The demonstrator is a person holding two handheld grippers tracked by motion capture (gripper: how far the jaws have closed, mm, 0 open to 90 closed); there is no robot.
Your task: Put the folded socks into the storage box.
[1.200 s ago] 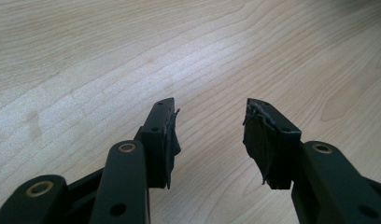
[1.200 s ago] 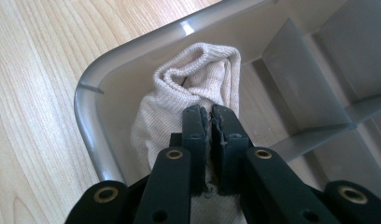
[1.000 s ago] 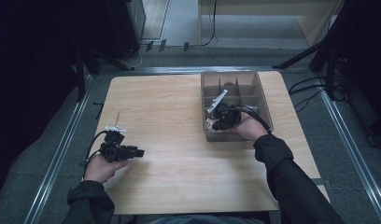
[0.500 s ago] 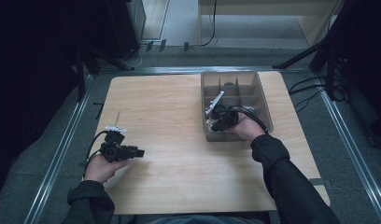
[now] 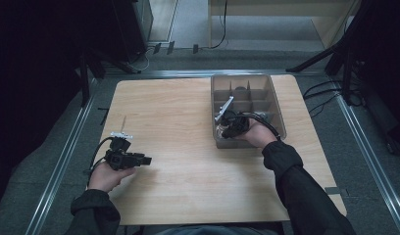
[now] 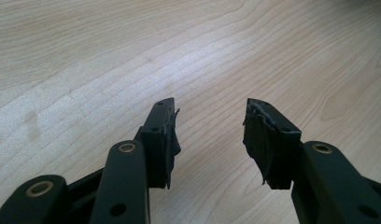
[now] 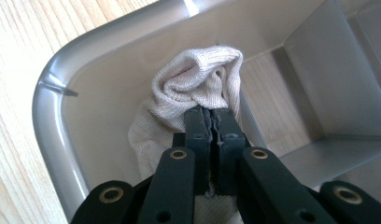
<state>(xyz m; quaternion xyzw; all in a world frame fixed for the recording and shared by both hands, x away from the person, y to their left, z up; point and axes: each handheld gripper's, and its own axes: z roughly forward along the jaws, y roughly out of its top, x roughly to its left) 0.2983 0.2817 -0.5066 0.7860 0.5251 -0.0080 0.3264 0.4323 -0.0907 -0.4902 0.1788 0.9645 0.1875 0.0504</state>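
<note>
Right gripper view is showing the right tongs (image 7: 211,116) pinching a fold of a soft, light cream knit cloth (image 7: 198,79) in the grey divided bin's (image 7: 48,116) near corner compartment, while the left tongs (image 6: 209,135) are hovering open over the tabletop (image 5: 178,112).

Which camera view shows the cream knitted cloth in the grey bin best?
The right gripper view: the cream knitted cloth is close up, pinched by the right gripper in a corner compartment of the grey bin. The high view has it mostly hidden behind that gripper.
</note>
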